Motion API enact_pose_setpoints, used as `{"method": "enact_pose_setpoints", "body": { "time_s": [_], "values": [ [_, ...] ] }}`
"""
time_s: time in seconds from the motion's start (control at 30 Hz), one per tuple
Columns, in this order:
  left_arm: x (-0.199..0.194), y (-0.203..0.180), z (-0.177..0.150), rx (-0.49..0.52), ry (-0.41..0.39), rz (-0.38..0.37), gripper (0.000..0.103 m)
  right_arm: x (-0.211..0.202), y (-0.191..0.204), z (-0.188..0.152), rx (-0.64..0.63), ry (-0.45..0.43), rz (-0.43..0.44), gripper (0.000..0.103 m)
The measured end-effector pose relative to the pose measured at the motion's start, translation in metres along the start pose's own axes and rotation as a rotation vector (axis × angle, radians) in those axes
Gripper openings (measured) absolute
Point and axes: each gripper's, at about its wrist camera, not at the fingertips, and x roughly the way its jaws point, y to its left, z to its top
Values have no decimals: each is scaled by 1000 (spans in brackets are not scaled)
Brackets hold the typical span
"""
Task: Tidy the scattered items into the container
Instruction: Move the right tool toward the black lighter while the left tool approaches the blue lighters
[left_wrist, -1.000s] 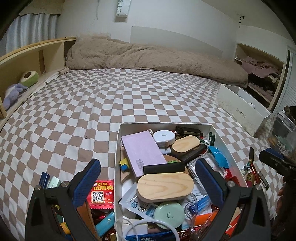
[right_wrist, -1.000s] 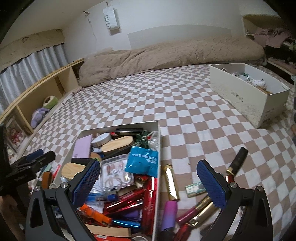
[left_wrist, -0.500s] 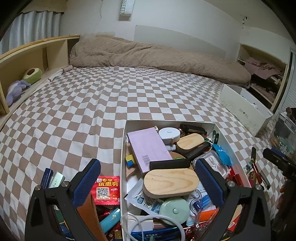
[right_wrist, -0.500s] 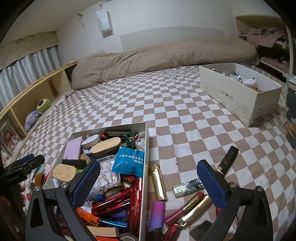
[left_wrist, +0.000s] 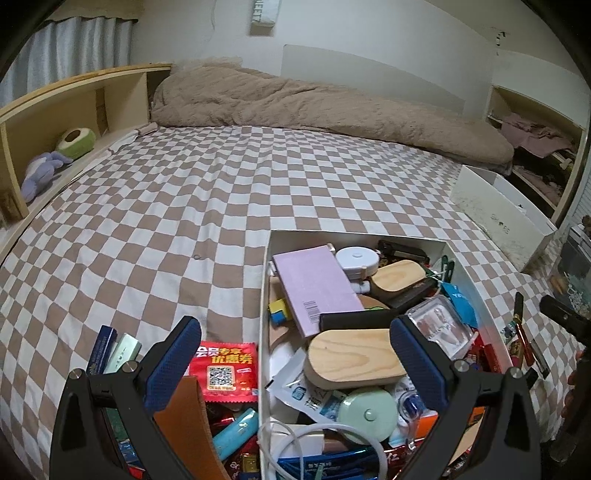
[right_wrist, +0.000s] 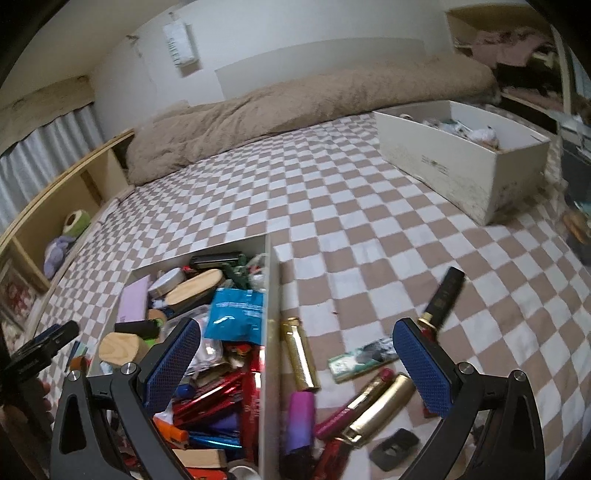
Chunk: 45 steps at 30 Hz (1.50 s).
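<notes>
Both spread wide, gripping nothing: left gripper (left_wrist: 295, 354) and right gripper (right_wrist: 295, 354), poised over white container (right_wrist: 266, 369). Right of container: gold tube (right_wrist: 300, 359), purple tube (right_wrist: 300, 421), possibly lipstick (right_wrist: 352, 402), somewhat blurred. Left of container: red packet (left_wrist: 225, 365).

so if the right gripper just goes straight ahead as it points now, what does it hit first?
Probably the ribbed gold tube lying on the checkered bedspread, just outside the white box's wall; depth is hard to judge.

A rumpled tan duvet (left_wrist: 325, 107) lies along the checkered bed's far edge. A second white box (right_wrist: 461, 162) sits near its right edge. Plush toys (left_wrist: 55, 158) occupy the wooden shelf (left_wrist: 74, 107) at left.
</notes>
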Motion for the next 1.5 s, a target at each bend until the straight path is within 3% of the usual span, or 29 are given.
{"method": "enact_pose_setpoints", "body": {
  "time_s": [0.37, 0.8, 1.1, 1.33, 1.5],
  "values": [
    [2, 23, -4, -76, 23, 66, 103, 8, -46, -3, 79, 58, -169, 103],
    [2, 64, -6, -186, 35, 139, 103, 49, -62, -8, -63, 157, -303, 103],
    [3, 103, -9, -265, 41, 244, 103, 69, -75, -6, -91, 211, -370, 103],
    [9, 123, -15, -299, 70, 288, 103, 74, -88, -1, -85, 207, -352, 103],
    [15, 143, -18, -353, 90, 329, 103, 77, -109, 2, -13, 202, -347, 103]
  ]
}}
